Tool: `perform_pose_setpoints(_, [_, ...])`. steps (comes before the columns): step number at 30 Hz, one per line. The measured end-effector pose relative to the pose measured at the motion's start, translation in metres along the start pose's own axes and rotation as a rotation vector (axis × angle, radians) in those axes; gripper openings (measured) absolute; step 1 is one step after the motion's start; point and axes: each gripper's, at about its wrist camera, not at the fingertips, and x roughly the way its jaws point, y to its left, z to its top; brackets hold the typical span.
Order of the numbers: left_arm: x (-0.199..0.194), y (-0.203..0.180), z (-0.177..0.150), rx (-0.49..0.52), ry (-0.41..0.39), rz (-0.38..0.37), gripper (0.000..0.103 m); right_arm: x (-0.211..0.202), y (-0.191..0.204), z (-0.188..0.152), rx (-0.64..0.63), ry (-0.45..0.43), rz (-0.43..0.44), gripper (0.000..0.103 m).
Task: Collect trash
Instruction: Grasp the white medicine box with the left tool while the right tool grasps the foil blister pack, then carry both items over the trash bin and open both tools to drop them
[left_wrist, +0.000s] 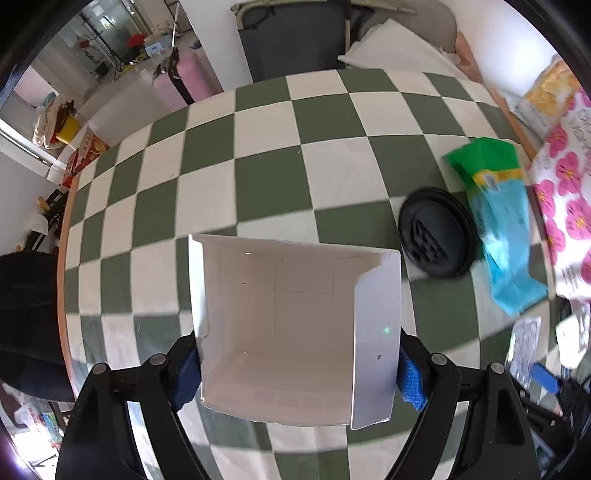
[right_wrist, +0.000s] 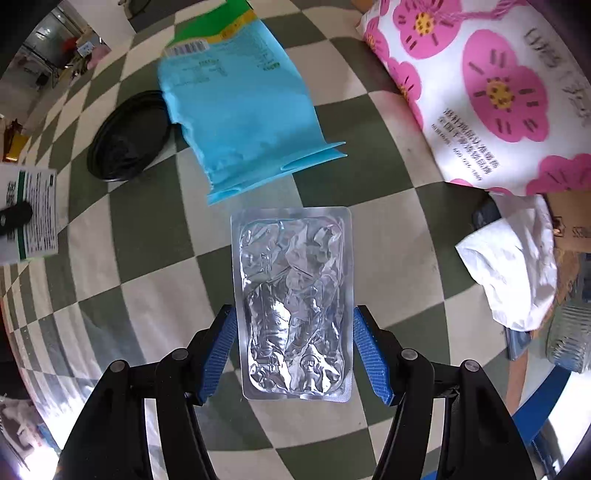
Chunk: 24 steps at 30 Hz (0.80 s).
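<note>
Left wrist view, fingers clamping white carton, checkered table

Lid lies left of pouch, seemingly touching.

My left gripper clamps an open white box. A crumpled foil pack sits between my right gripper pads. A blue-green bag overlaps a black lid.
</note>
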Motion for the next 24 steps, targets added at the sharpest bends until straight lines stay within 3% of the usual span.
perform_pose_setpoints(7, [-0.043, 0.031, -0.069, -0.057, -0.053, -0.024, 0.083, -0.037, 0.012, -0.033, -0.054, -0.084, 0.007, 0.066])
perform_pose_setpoints(13, [-0.081, 0.065, -0.147, -0.119, -0.097, -0.046, 0.083, -0.084, 0.034, -0.091, -0.095, -0.172, 0.051, 0.066])
perform_pose_setpoints(17, [-0.108, 0.086, -0.215, -0.120, -0.138, -0.055, 0.083, -0.116, 0.049, -0.146, -0.101, -0.226, 0.096, 0.066])
perform_pose_setpoints(24, [-0.131, 0.136, -0.346, -0.140, -0.147, -0.092, 0.083, -0.144, 0.080, -0.293, -0.084, -0.273, 0.158, 0.066])
